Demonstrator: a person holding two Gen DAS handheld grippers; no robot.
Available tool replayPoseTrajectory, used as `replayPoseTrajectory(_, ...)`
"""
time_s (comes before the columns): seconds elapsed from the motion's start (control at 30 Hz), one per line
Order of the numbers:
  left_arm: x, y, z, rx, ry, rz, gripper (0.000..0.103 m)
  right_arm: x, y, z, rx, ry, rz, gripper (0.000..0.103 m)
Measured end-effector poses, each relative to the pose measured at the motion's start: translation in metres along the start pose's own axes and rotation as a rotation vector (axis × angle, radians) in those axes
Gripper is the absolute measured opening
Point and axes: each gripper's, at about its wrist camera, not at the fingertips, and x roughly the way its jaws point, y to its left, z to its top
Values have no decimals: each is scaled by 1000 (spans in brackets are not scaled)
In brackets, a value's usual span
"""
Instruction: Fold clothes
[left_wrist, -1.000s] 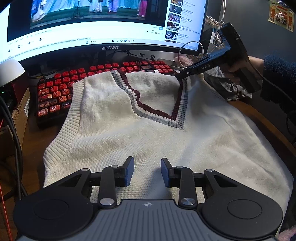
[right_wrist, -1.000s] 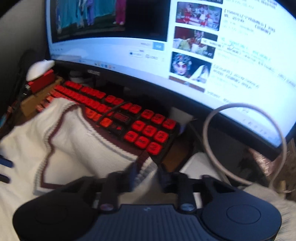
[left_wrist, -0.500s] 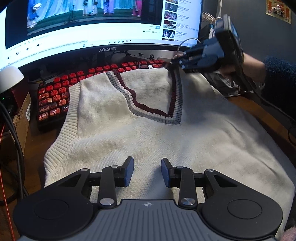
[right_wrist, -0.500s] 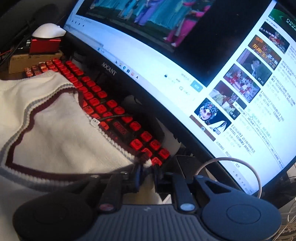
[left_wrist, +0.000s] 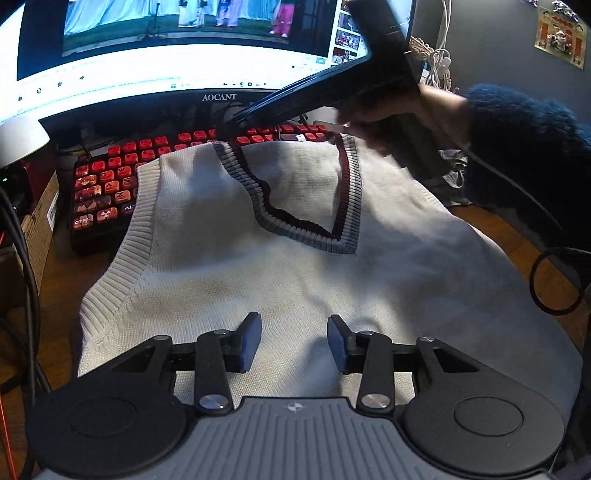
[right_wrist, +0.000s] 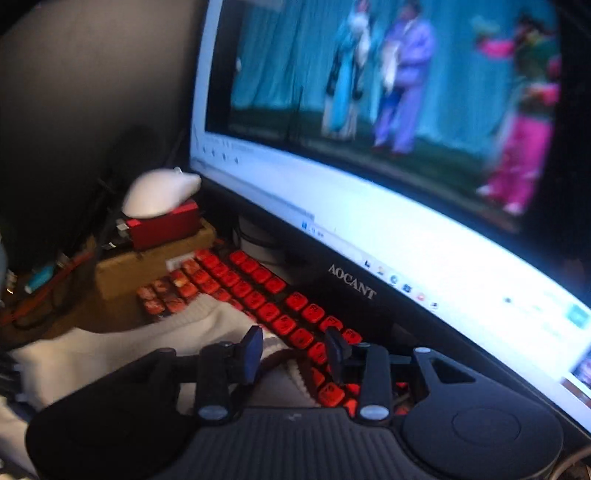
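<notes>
A cream knitted V-neck vest (left_wrist: 295, 266) with grey and maroon trim lies flat on the desk, its collar toward the keyboard. My left gripper (left_wrist: 294, 334) hovers over the vest's lower part. Its jaws are opening and nothing is between them. My right gripper (right_wrist: 294, 347), held by a hand in a dark fuzzy sleeve (left_wrist: 517, 155), is above the collar's far edge and the keyboard. Its jaws are opening too, with nothing between the pads. In the right wrist view, a shoulder of the vest (right_wrist: 110, 350) lies below and left of the fingers.
A red-keyed keyboard (left_wrist: 110, 184) lies partly under the vest's top, in front of a lit monitor (left_wrist: 184, 74). A white rounded object (right_wrist: 159, 192) sits on a red box at the left, near cables. A black loop (left_wrist: 554, 280) lies on the wooden desk at the right.
My right gripper has let go of the collar's right shoulder, opened, and swung left over the keyboard. The left gripper stayed in place and its jaws widened a little.
</notes>
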Motion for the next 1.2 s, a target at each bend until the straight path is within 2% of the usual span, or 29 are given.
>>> replayPoseTrajectory(0.13, -1, 3, -1, -10, -6, -15, 39, 12, -1, -7, -1, 45, 41, 35)
replayPoseTrajectory(0.23, -2, 5, -1, -14, -9, -25, 39, 14, 12, -20, -67, 53, 2, 34)
replayPoseTrajectory(0.27, -2, 5, -2, -15, -10, -28, 39, 13, 15, -21, -82, 53, -5, 19)
replayPoseTrajectory(0.3, -2, 5, -2, -17, -11, -29, 39, 14, 22, -22, -106, 53, 1, 9)
replayPoseTrajectory(0.33, -2, 5, -2, -18, -12, -29, 39, 15, 29, -24, -139, 52, -3, 6)
replayPoseTrajectory(0.4, -3, 5, -2, -19, -14, -29, 39, 15, 46, -28, -257, 35, -68, 6)
replayPoseTrajectory(0.43, -3, 5, -2, -21, -14, -28, 39, 13, 50, -26, -275, 15, -82, 5)
replayPoseTrajectory(0.6, -3, 5, -2, -29, -9, -22, 39, 9, 47, -1, -263, -90, -142, 5)
replayPoseTrajectory(0.73, -5, 5, -3, -27, -7, -14, 39, 38, 47, 1, -304, -45, -156, 4)
replayPoseTrajectory(0.83, -7, 5, -3, -18, -5, -3, 39, 49, 39, -2, -223, -26, -133, 9)
replayPoseTrajectory(0.93, -8, 7, -4, -11, -1, 2, 39, 31, 22, 5, -98, -50, -82, 30)
replayPoseTrajectory(1.07, -6, 11, -2, -17, 4, -1, 39, -22, 5, 14, -12, -93, -82, 35)
replayPoseTrajectory(1.13, -6, 11, -2, -17, 5, 0, 39, -57, -8, 11, 63, -94, -78, 41)
replayPoseTrajectory(1.2, -6, 10, -2, -5, 5, 6, 39, -88, -21, -2, 133, -67, -103, 42)
